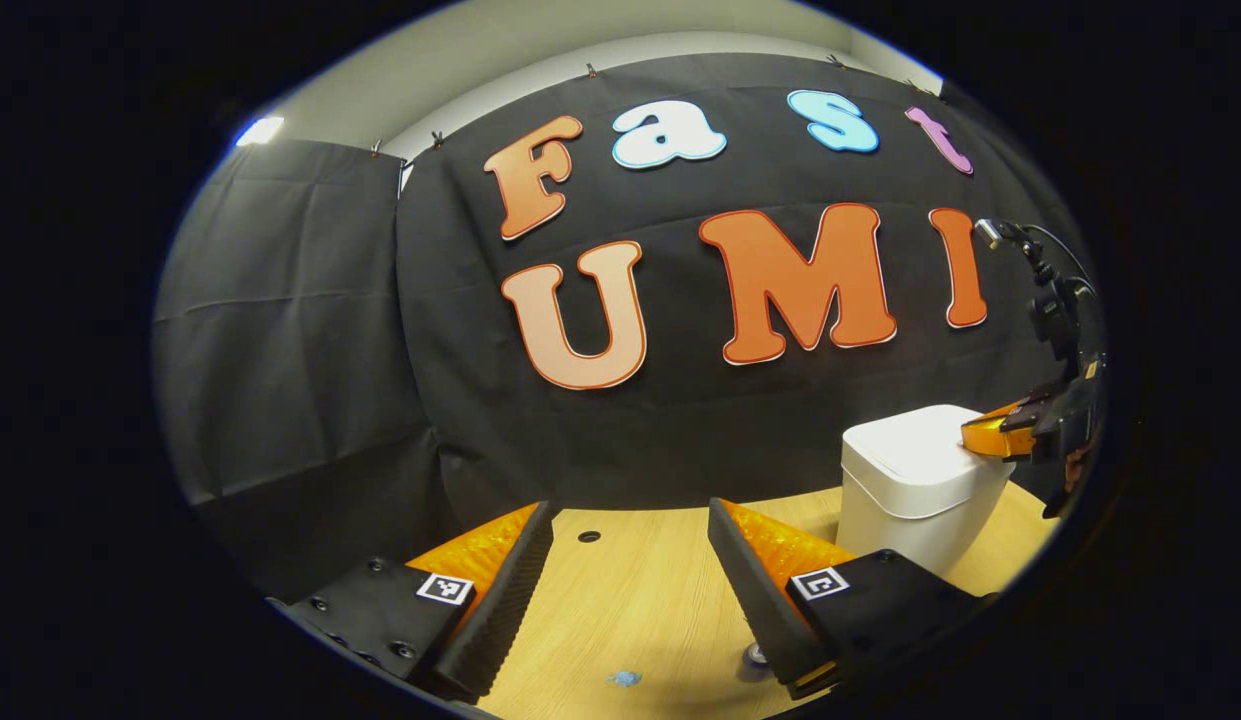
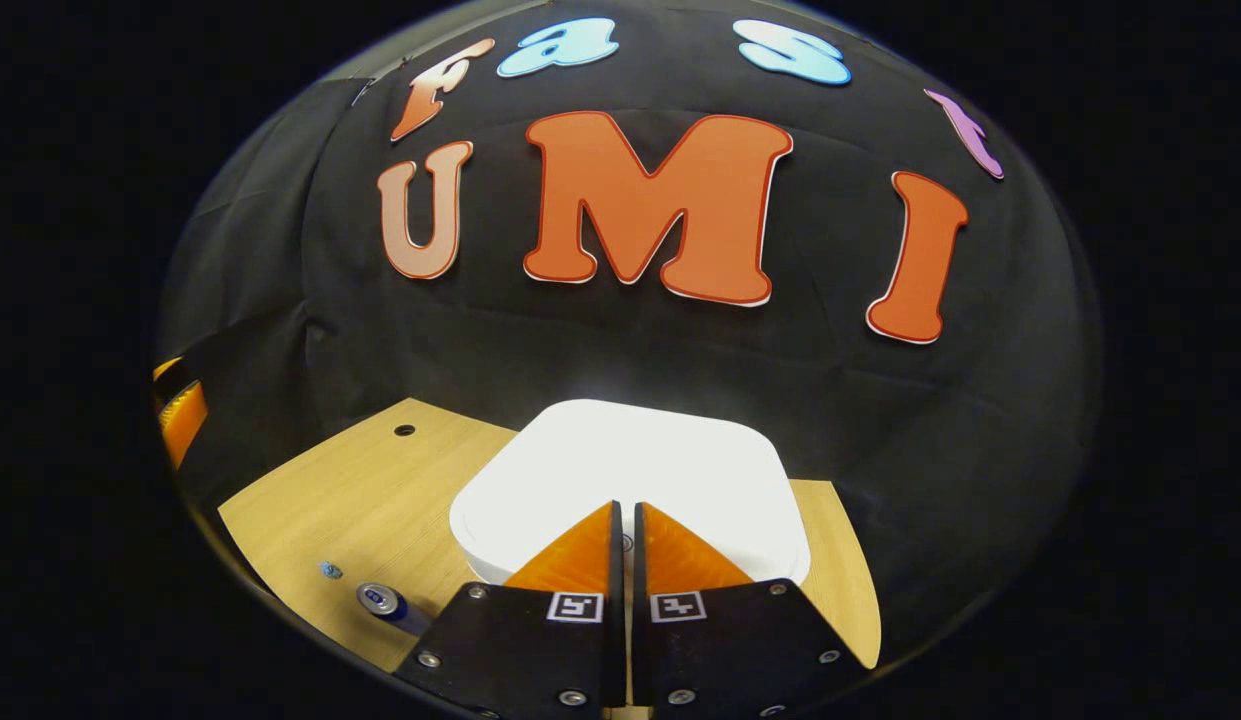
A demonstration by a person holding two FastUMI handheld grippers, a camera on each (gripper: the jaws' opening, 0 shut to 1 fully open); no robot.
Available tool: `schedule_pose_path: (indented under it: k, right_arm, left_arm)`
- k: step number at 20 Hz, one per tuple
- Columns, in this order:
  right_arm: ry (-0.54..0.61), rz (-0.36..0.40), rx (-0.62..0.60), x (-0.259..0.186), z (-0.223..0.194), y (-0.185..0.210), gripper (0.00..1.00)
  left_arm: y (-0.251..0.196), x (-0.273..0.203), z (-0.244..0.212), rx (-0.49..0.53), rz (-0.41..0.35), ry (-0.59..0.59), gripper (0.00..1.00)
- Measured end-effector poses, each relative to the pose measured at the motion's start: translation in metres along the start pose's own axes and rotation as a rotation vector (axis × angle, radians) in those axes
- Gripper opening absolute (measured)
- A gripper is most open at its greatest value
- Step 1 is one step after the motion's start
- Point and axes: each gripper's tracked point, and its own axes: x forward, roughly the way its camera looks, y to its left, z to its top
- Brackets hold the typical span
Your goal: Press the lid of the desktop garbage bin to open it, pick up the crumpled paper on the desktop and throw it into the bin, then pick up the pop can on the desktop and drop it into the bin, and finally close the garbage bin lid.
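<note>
Your right tongs (image 2: 625, 515) are pinched nearly together, just a thin slit between the fingers, tips over the near edge of the bin's lid (image 2: 630, 470), nothing gripped. From the left gripper view those right tongs (image 1: 985, 438) sit at the lid's far right edge; contact with it can't be told. The garbage bin (image 1: 915, 490) is lidded flat, standing toward the back right of the surface (image 1: 630, 600), near the wall cloth. Your left tongs (image 1: 630, 560) are spread wide with bare wood between the fingers. There's open surface left of the bin, with a small round hole (image 2: 405, 430) near the back edge. The pop can (image 2: 382, 600) stands near the front edge, a small blue speck (image 2: 330, 570) just beside it.
</note>
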Motion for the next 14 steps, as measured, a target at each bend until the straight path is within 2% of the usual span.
schedule_pose_path:
  k: [3,7,14]
  right_arm:
    - [0.003,-0.015,0.002,0.0,-0.002,0.0,0.02]
    - [0.004,-0.038,0.083,0.002,-0.007,0.0,0.02]
    - [-0.078,-0.111,-0.004,0.005,0.009,-0.001,0.01]
  left_arm:
    - [-0.003,0.004,-0.001,-0.004,-0.021,0.004,0.99]
    - [-0.008,0.018,-0.004,0.001,-0.081,0.006,0.99]
    - [-0.001,0.046,-0.006,0.002,-0.182,-0.009,0.99]
